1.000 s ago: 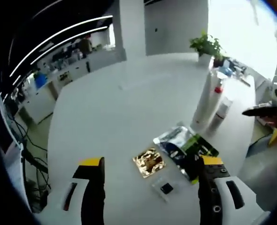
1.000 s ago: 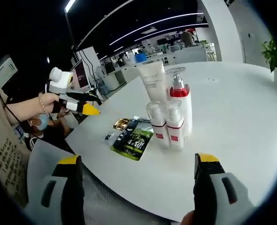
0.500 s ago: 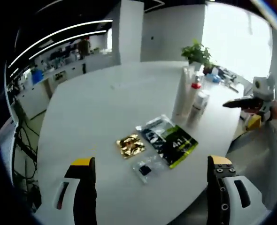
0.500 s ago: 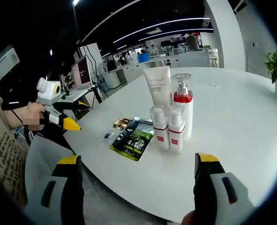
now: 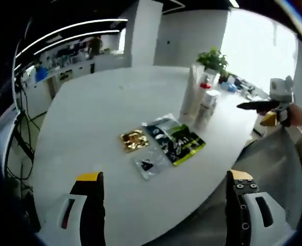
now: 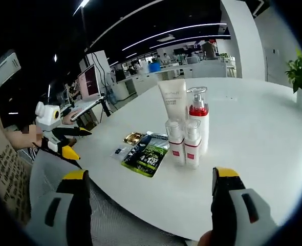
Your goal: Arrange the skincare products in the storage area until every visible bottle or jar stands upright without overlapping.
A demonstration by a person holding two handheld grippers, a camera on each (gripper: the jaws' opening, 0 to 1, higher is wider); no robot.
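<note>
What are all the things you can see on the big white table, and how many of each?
table: 1, white, round-edged, under everything
tube: 1, white, standing cap-down at the back of the cluster
pump bottle: 1, white with a red collar, upright beside the tube
small bottles: 2, white with red bands, upright side by side in front
green and black packet: 1, lying flat beside the bottles
gold sachet: 1, flat, just past the packet
clear sachet: 1, dark patch inside, flat near the table edge
potted plant: 1, green, far side of the table
left gripper: 1, white with yellow tips, jaws wide apart, off the table edge
right gripper: 1, same colours, jaws wide apart, empty
</note>
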